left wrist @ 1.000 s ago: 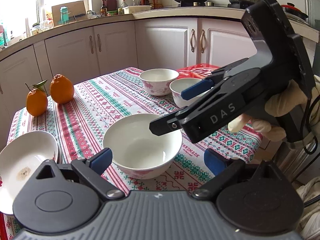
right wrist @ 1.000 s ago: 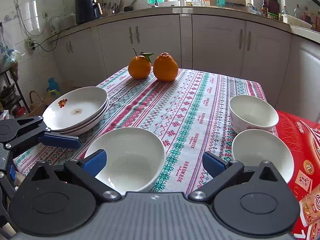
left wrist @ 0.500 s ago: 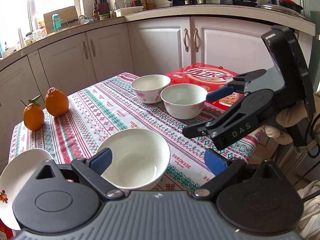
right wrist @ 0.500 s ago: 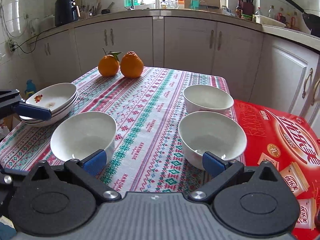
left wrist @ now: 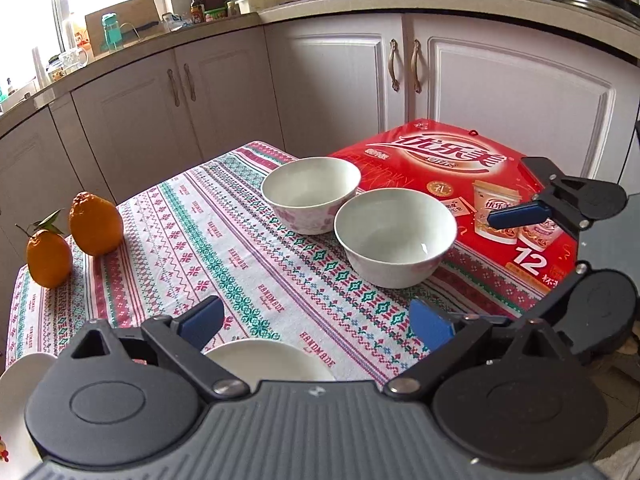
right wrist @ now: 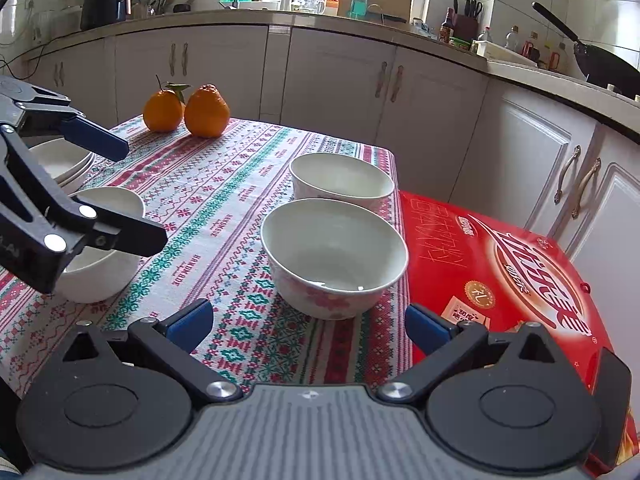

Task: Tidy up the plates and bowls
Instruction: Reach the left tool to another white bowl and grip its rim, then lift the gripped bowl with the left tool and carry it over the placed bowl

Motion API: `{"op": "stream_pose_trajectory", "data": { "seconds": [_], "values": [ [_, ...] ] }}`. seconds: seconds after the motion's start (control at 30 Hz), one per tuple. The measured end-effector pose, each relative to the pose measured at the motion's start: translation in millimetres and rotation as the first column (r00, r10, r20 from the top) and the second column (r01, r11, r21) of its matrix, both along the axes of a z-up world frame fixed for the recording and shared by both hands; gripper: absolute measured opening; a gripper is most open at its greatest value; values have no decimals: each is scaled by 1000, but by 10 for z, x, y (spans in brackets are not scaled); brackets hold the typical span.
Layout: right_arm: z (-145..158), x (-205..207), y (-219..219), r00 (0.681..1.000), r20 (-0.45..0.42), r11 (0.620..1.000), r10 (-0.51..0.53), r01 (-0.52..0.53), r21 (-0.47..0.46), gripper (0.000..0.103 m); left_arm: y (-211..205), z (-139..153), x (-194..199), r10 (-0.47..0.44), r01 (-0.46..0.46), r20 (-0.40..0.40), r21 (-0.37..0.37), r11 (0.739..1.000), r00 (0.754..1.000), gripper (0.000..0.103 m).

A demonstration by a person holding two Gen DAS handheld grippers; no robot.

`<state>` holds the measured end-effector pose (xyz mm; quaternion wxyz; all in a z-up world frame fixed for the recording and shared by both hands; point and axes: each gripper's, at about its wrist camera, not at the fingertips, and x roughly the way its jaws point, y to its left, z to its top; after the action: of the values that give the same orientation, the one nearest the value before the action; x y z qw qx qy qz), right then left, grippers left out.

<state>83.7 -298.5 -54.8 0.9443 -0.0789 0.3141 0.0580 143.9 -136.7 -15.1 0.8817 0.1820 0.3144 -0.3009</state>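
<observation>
White near bowl (right wrist: 334,256) now sits between your right gripper (right wrist: 310,326) fingers, both grippers wide apart and empty; you can grasp it next

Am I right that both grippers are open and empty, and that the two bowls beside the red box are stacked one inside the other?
Not quite: the near bowl and the far bowl beside the red box stand side by side on the tablecloth, not stacked, as the right wrist view shows. The rest holds: the left gripper and the right gripper are both open and empty.
</observation>
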Motion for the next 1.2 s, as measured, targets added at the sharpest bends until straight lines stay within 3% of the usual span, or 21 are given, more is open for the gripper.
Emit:
{"op": "stream_pose_trajectory", "data": {
  "seconds": [0.23, 0.5, 0.7, 0.97, 1.03, 1.2],
  "values": [
    [-89, 132, -172, 1000, -4, 1000, 2, -1, 21, 103, -307, -129, 311, -24, 22, -78, -25, 999, 997, 98],
    [-146, 307, -230, 996, 2, 995, 94, -94, 24, 102, -626, -201, 619, -61, 51, -133, -79, 996, 989, 95],
    [-177, 417, -254, 994, 2, 994, 108, -108, 16, 97, -761, -294, 760, -49, 37, -163, -75, 996, 985, 80],
    [-183, 494, -297, 993, -4, 993, 117, -117, 33, 89, -778, -346, 877, -54, 31, -213, -109, 994, 976, 71],
    [-182, 503, -311, 992, -6, 992, 123, -123, 43, 88, -790, -347, 889, -63, 38, -221, -117, 992, 973, 64],
    [-183, 506, -317, 992, -5, 991, 124, -124, 48, 87, -809, -344, 885, -75, 49, -219, -121, 991, 973, 63]
  ]
}}
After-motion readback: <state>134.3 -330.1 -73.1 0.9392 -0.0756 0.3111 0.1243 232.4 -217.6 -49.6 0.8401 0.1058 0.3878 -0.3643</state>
